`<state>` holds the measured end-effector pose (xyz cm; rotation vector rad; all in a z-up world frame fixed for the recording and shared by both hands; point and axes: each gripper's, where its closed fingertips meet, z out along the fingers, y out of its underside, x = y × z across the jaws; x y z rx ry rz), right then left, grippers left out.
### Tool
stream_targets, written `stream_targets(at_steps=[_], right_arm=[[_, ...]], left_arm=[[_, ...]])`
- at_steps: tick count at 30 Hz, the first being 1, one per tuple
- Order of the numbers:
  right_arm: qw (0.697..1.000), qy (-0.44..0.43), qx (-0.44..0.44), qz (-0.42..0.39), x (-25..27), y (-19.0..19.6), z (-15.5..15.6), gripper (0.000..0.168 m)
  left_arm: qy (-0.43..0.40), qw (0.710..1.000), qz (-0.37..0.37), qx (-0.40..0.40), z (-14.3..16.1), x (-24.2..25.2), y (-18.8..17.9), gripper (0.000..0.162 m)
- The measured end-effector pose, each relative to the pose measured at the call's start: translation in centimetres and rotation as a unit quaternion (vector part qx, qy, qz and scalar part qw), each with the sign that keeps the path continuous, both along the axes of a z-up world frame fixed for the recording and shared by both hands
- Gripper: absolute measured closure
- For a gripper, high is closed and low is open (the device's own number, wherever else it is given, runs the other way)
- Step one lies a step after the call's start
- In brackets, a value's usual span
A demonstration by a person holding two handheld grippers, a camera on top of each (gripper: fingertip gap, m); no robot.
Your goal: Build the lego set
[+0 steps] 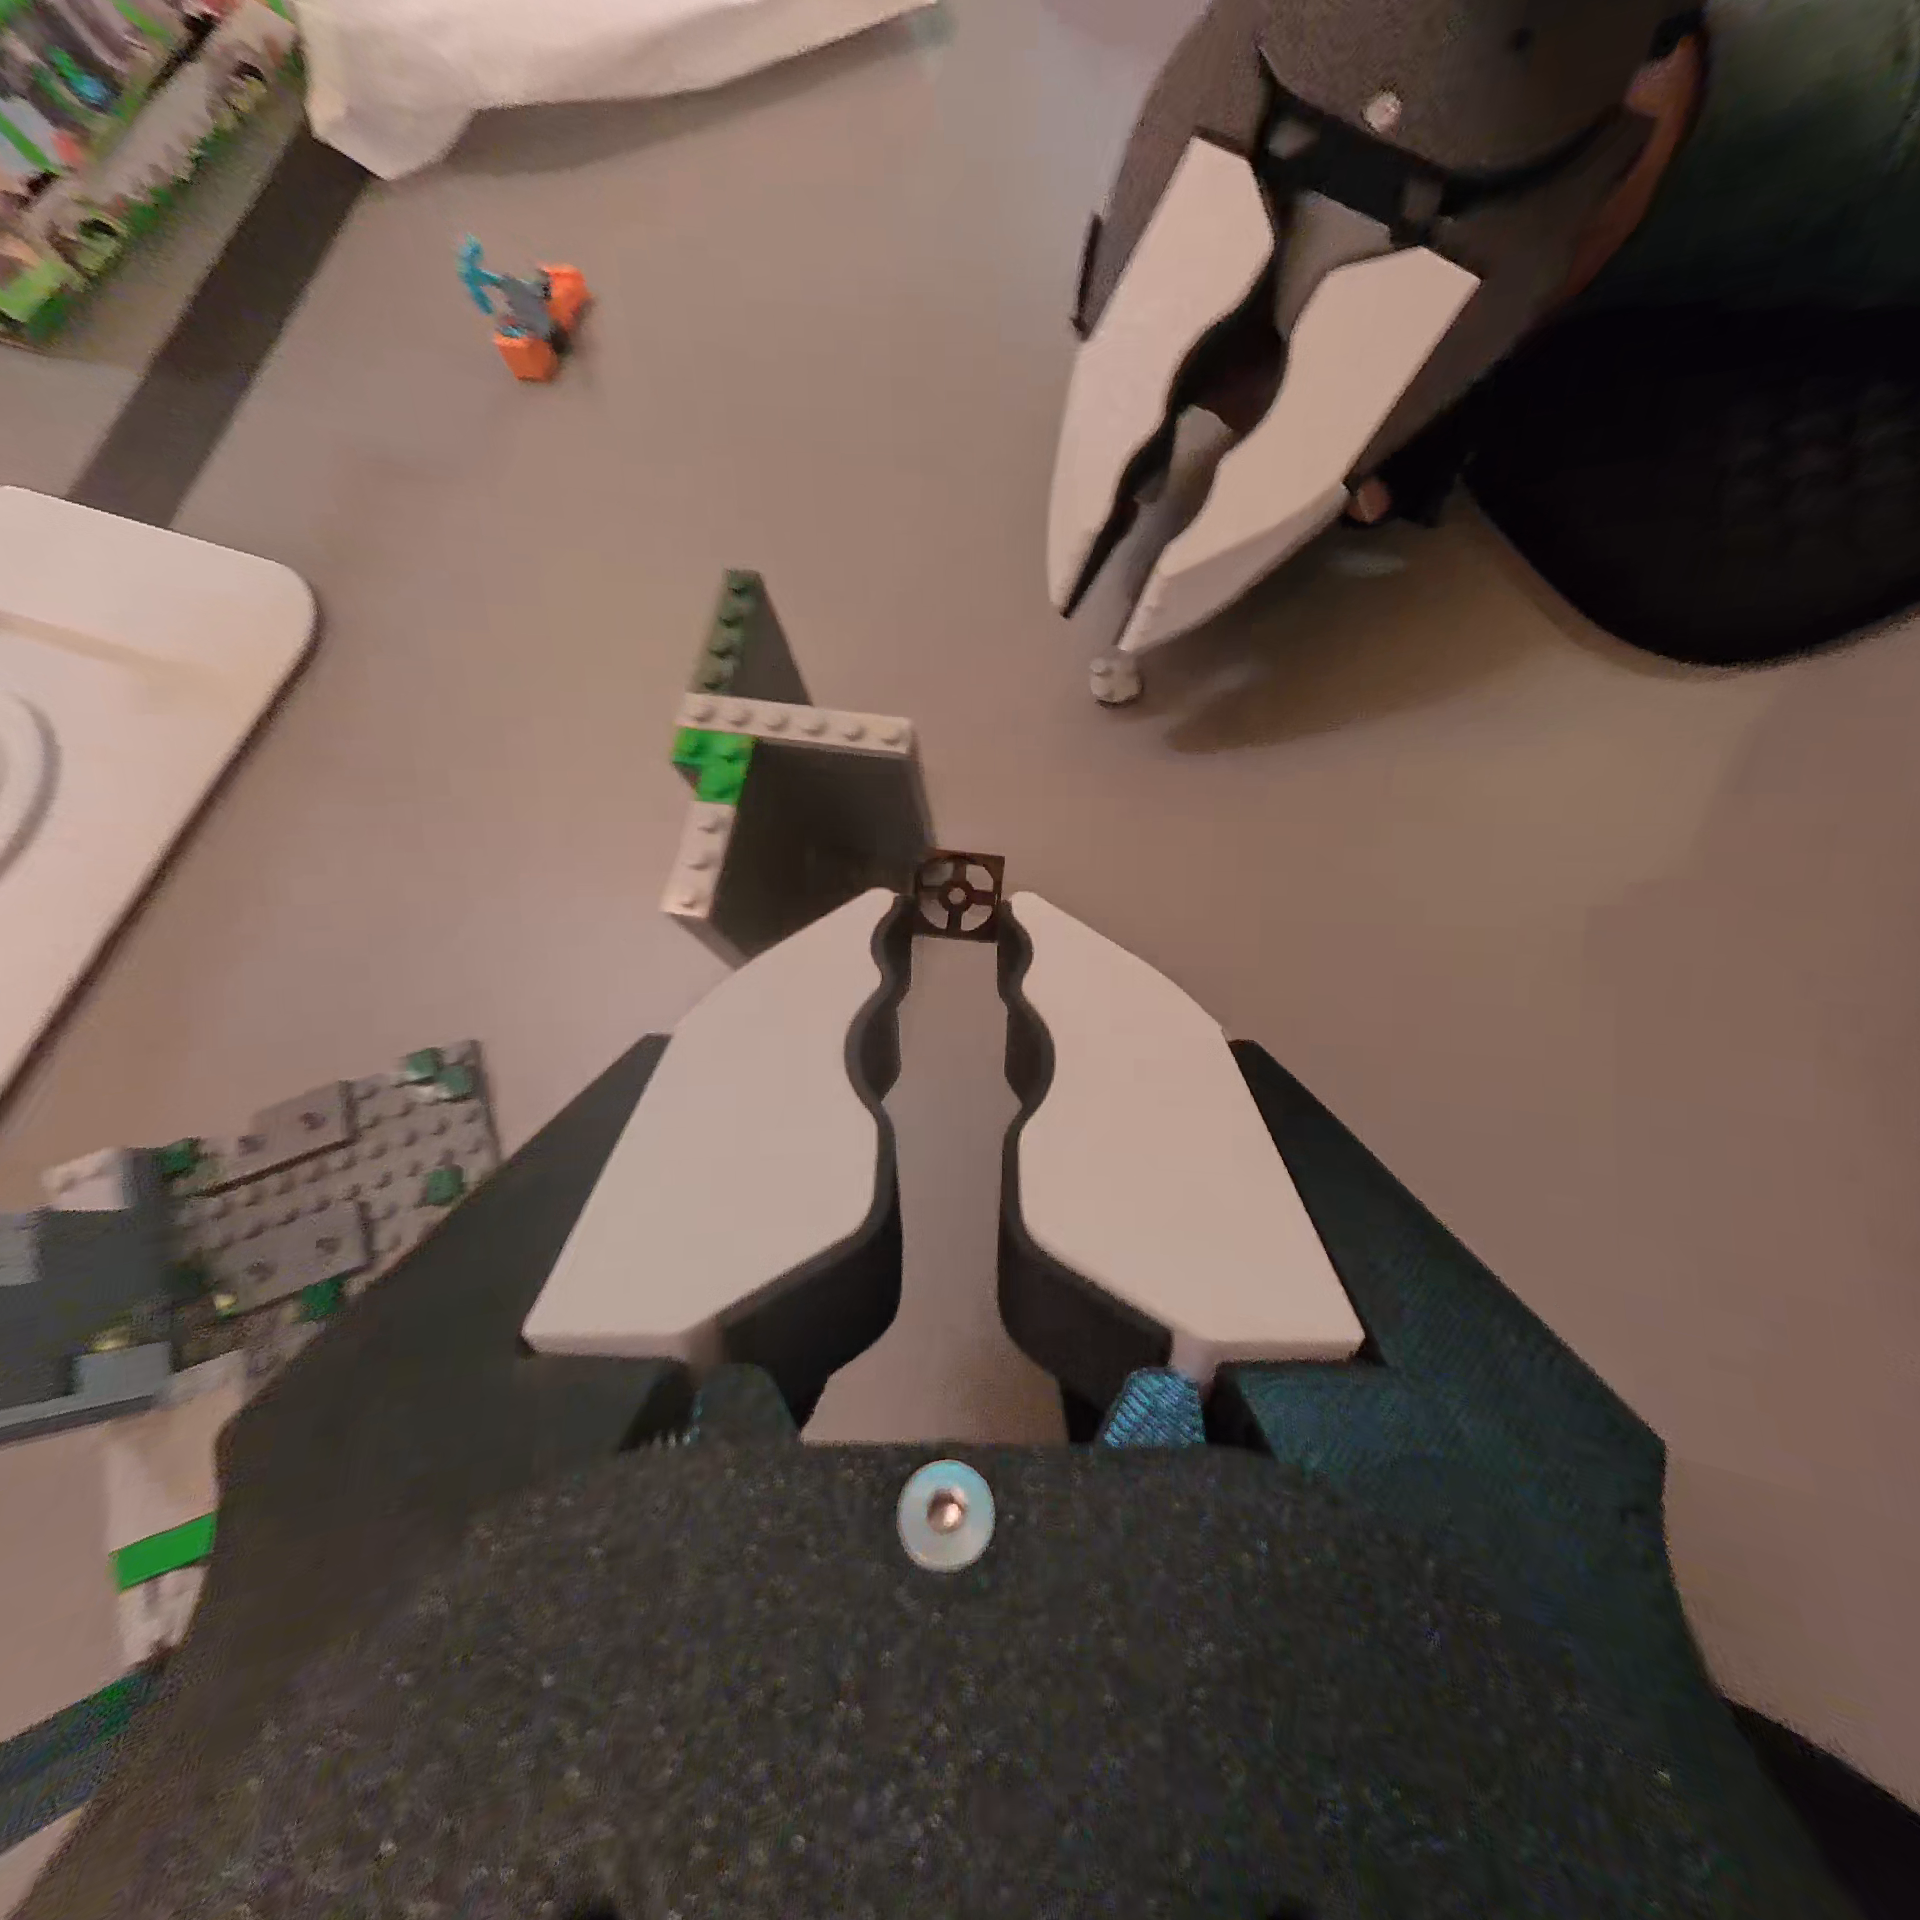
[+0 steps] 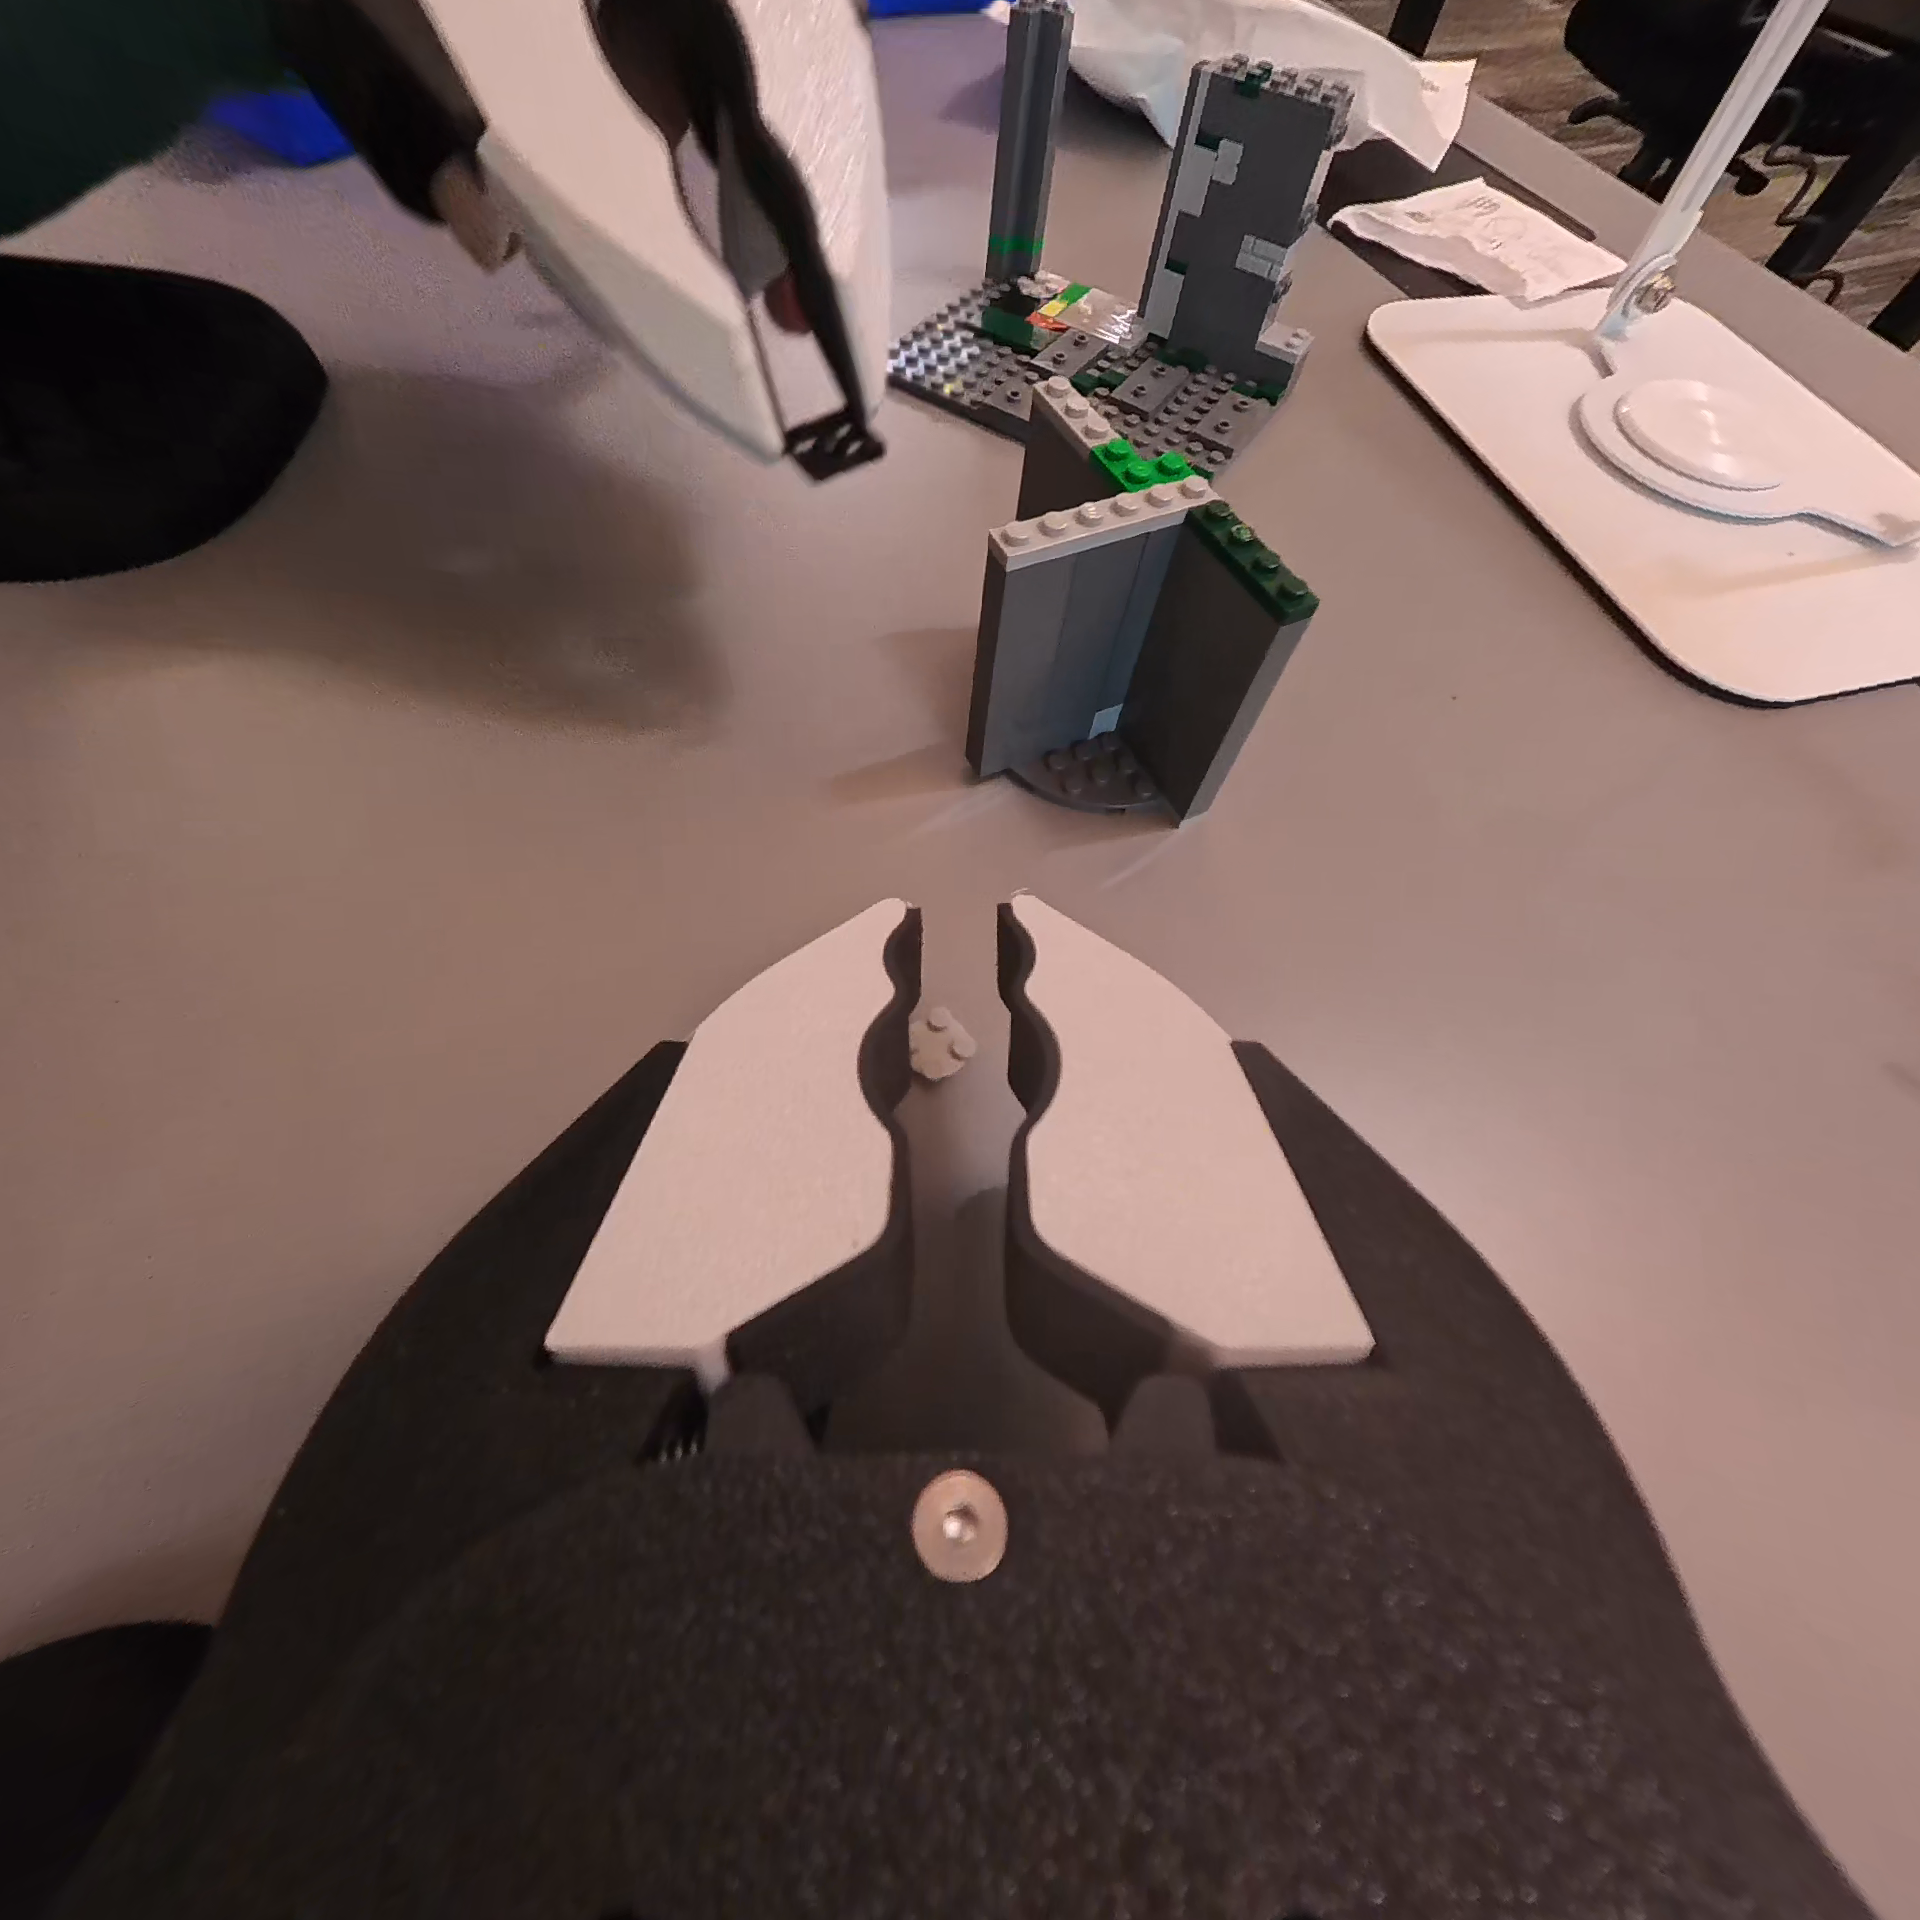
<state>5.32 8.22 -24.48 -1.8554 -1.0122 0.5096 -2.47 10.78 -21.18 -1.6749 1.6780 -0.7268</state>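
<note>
Left gripper [image 1: 957, 906] fingers clamp black tile [image 1: 958, 896], underside toward camera; right gripper [image 2: 958, 909] fingers apart.

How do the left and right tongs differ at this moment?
The left tongs pinch a small dark square plate at their tips; the right tongs hold nothing. The left hang above the table; the right sit low over a small grey round piece. Both share white fingers and black bodies.

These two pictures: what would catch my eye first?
Probably the left claw, in the foreground, pinching a small dark square lego piece above the grey table. Beyond it stands a grey lego wall section with green studs on top. The right claw hangs open over a small light grey round piece.
</note>
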Motion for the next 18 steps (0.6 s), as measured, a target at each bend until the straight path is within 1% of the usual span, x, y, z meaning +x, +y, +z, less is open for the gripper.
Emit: stream_targets(at_steps=[4, 8, 14, 18], right_arm=[[1.0, -0.002, 0.002, -0.003, 0.1, 0.1, 0.0, 0.155], [1.0, -0.002, 0.0, -0.006, 0.3, 0.1, -0.1, 0.155], [1.0, -0.002, -0.004, -0.006, 0.4, 0.2, -0.2, 0.155], [1.0, -0.001, -0.004, -0.007, 0.5, 0.2, -0.2, 0.155]], left_arm=[[0.0, 1.0, 0.005, 0.009, 1.7, 0.3, 2.1, 0.147], [0.006, 1.0, -0.003, 0.014, 2.4, 1.3, 3.6, 0.147], [0.034, 0.999, -0.03, 0.003, 1.5, 3.6, 4.7, 0.147], [0.049, 0.998, -0.036, -0.006, 0.7, 4.1, 5.1, 0.147]])
